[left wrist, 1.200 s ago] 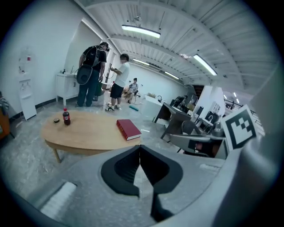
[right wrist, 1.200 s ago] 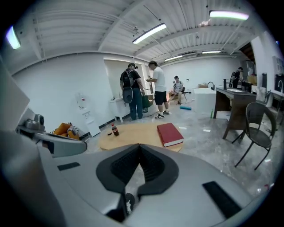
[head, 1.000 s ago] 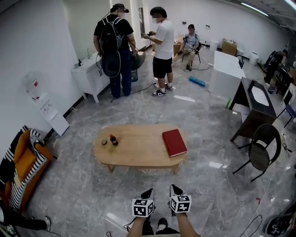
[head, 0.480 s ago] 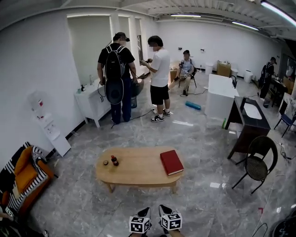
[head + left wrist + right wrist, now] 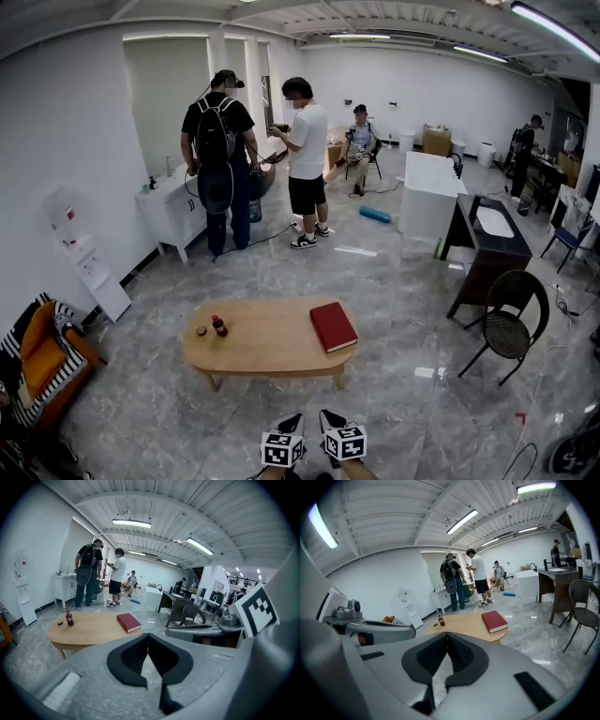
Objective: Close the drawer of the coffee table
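Farther off than a second ago, the coffee table [image 5: 262, 342] lies well ahead of the left gripper [image 5: 292, 424] and right gripper [image 5: 330, 418], jaws together and empty; no drawer shows, so closing looks unstarted.

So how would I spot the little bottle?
Find the oval wooden coffee table mid-floor. Near its left end stands a small dark bottle with a red top, the only upright thing there; the red book lies flat.

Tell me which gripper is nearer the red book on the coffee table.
Right, narrowly. The right gripper hangs short of the table, almost in line with the book; the left gripper is beside it, offset toward the bottle.
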The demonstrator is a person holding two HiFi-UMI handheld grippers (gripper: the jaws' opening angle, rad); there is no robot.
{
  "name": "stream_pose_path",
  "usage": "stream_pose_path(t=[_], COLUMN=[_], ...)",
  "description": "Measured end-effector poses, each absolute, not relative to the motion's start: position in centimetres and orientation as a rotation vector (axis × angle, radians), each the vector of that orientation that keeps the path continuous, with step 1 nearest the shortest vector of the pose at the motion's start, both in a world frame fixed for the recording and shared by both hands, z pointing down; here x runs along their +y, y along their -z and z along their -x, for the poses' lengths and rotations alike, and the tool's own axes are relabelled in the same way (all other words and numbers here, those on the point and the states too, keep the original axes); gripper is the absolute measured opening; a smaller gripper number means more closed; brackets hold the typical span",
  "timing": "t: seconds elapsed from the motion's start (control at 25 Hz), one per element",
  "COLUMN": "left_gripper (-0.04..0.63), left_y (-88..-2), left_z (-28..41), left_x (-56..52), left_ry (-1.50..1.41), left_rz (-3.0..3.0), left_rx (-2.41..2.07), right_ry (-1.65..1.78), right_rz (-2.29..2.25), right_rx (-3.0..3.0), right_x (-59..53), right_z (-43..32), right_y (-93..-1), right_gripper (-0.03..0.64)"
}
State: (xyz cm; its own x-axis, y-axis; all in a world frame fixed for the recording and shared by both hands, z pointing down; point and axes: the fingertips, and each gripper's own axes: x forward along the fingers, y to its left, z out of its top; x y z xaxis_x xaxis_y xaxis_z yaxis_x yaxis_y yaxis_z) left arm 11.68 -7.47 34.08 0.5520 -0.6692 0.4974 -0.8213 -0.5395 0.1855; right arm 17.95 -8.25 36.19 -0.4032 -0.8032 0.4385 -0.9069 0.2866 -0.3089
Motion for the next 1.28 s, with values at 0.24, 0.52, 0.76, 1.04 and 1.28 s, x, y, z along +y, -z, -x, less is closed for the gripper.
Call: stream_pose_path(t=[0.24,0.52,0.76,1.04,1.28], left_gripper=[0.009,0.009,0.009,0.009,0.009], left_y=[-34.8,-34.6,-35.0,-35.4,-35.4], left_z=[-12.2,-11.6,-11.5,-11.5,-11.2], left_x=[-6.7,-7.1,-6.6,-6.1,-6.7], left_ry=[-0.511,-0.487,-0.483,-0.479,-0.463], left_rz=[-2.373,-2.344,-2.322,-2.308,-2.288], left_rx=[-1.224,-1.246,-1.253,-1.246,-1.273], right_ry=[-0.83,-0.805,-0.795,-0.792,-0.783], right_rz=[-1.621,-1.596,-1.579,-1.581,-1.585], right_rx=[-2.322,-2.332,-2.342,-2.34,-2.339], right_x=[-7.8,-7.9,-7.6,-7.3,-7.7], right_z=[-20.1,-19.6,-19.5,-19.6,-19.4], right_y=[-37.2,-37.1,-37.1,-36.9,-36.6], right_gripper=[0.015,0.015,0.015,0.015,0.015])
